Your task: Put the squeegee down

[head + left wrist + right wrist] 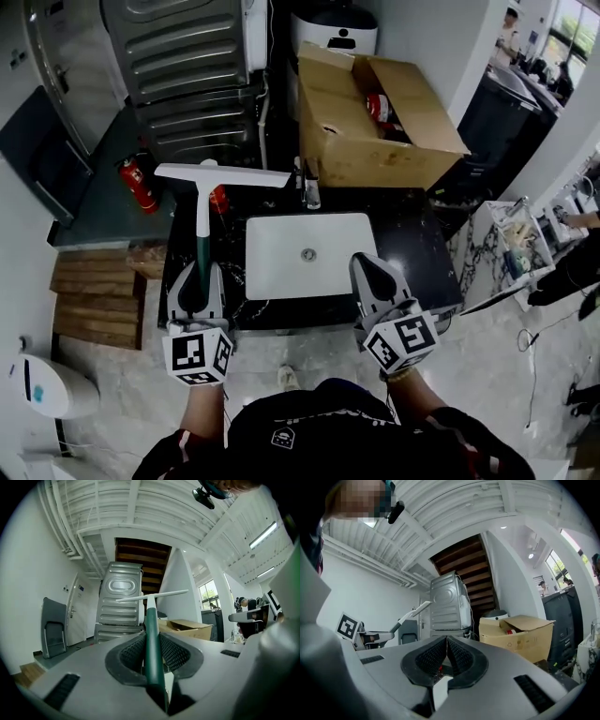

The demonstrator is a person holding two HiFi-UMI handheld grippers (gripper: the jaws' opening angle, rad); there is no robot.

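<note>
The squeegee (202,202) has a dark green handle and a long white blade (222,174) across its far end. My left gripper (195,274) is shut on the green handle, holding it level out over the left end of the black counter (427,248). From the left gripper view, the handle (152,634) runs straight out between the ribbed pads to the blade (152,596). My right gripper (368,264) hovers at the counter's front edge, right of the sink, shut with nothing in it. The right gripper view shows its pads (446,645) meeting and the squeegee (410,613) off to the left.
A white sink (281,267) with a faucet (310,187) is set in the counter. Behind it stands an open cardboard box (375,117). A grey ribbed appliance (187,66) and a red fire extinguisher (138,184) are at the back left. Wooden steps (98,295) lie at left.
</note>
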